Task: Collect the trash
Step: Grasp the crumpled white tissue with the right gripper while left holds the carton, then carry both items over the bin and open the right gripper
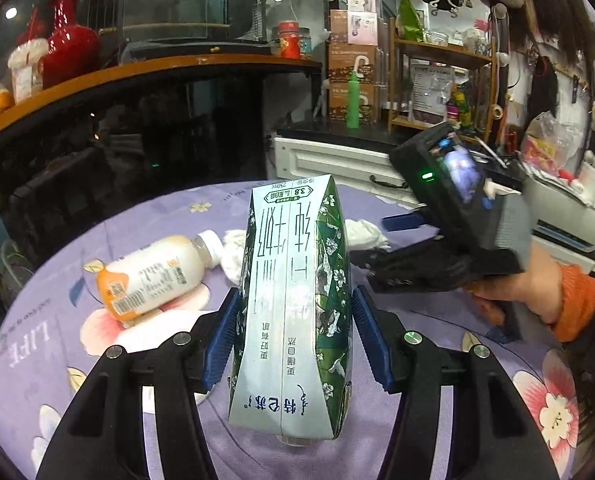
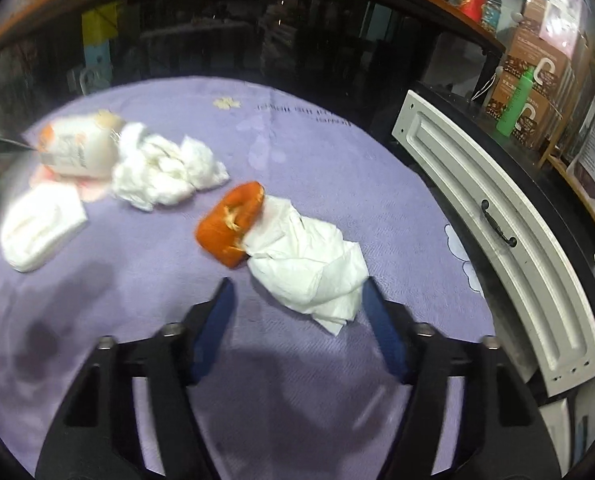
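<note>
My left gripper (image 1: 293,320) is shut on a green and white milk carton (image 1: 293,304), held above the purple flowered tablecloth (image 1: 417,336). Behind it lie a white and orange bottle (image 1: 153,276) and crumpled white tissue (image 1: 233,254). My right gripper (image 2: 297,300) is open over the cloth, just in front of a crumpled white napkin (image 2: 309,264) that touches an orange peel (image 2: 231,222). The right gripper also shows in the left wrist view (image 1: 401,240), held by a hand. Further left lie a tissue wad (image 2: 165,172), the bottle (image 2: 77,148) and a white packet (image 2: 41,224).
A white cabinet drawer with a dark handle (image 2: 497,224) borders the table on the right. A dark counter with an orange edge (image 1: 137,76) stands behind the table. Shelves with boxes and a green bottle (image 1: 353,100) lie beyond.
</note>
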A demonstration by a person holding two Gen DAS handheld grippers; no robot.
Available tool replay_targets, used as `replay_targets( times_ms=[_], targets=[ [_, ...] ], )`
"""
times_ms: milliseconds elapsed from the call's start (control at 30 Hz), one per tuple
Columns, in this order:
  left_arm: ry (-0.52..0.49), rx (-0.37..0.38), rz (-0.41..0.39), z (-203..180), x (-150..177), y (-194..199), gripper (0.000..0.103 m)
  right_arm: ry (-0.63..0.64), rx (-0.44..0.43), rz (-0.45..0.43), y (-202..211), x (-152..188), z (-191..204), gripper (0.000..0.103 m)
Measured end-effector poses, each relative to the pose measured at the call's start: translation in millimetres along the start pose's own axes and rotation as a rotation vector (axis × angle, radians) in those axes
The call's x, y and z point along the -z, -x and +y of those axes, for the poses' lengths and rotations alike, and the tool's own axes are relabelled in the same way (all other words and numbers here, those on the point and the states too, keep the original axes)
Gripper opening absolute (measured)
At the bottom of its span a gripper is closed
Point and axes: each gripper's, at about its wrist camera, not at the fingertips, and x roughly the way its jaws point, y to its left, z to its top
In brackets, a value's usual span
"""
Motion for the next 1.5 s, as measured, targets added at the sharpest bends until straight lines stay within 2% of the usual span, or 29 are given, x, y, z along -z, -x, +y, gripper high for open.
replay_targets(
  times_ms=[33, 100, 200, 433, 600, 900, 1133, 1500],
  targets=[
    [0.001, 0.003, 0.002, 0.4, 1.7, -0.1, 0.056, -0.005, -0.001, 0.003, -2.3, 2.0, -1.3, 0.031],
    [-0.013, -0.014, 0.007, -1.4, 4.1, -0.8, 0.056, -0.02, 0.006, -0.008, -1.3, 5.3, -3.0, 0.018],
    [-0.005, -0.003, 0.004, -2.4, 3.6, -0.4, 0.056, -0.047, -0.011, -0.038, 10.1, 8.7, -5.5, 0.011],
    [-0.011, -0.011, 0.0, -6.9, 7.4, -2.7, 0.056, -0.074, -0.049, -0.063, 57.0, 33.6, -4.1, 0.01],
    [-0.034, -0.003, -0.011, -18.9, 5.3, 3.9, 0.056, -0.129, -0.085, -0.091, 100.7, 64.3, -9.6, 0.01],
    [-0.066, 0.036, -0.04, -59.7, 12.2, 50.2, 0.056, -0.252, -0.116, -0.145, 176.1, 128.3, -23.9, 0.01],
    [-0.095, 0.085, -0.061, -105.6, 31.3, 93.7, 0.056, -0.322, -0.078, -0.169, 231.2, 194.7, -28.8, 0.01],
    [-0.134, 0.195, -0.061, -186.7, 68.1, 138.0, 0.056, -0.402, 0.061, -0.185, 299.6, 307.8, -38.7, 0.01]
  ],
)
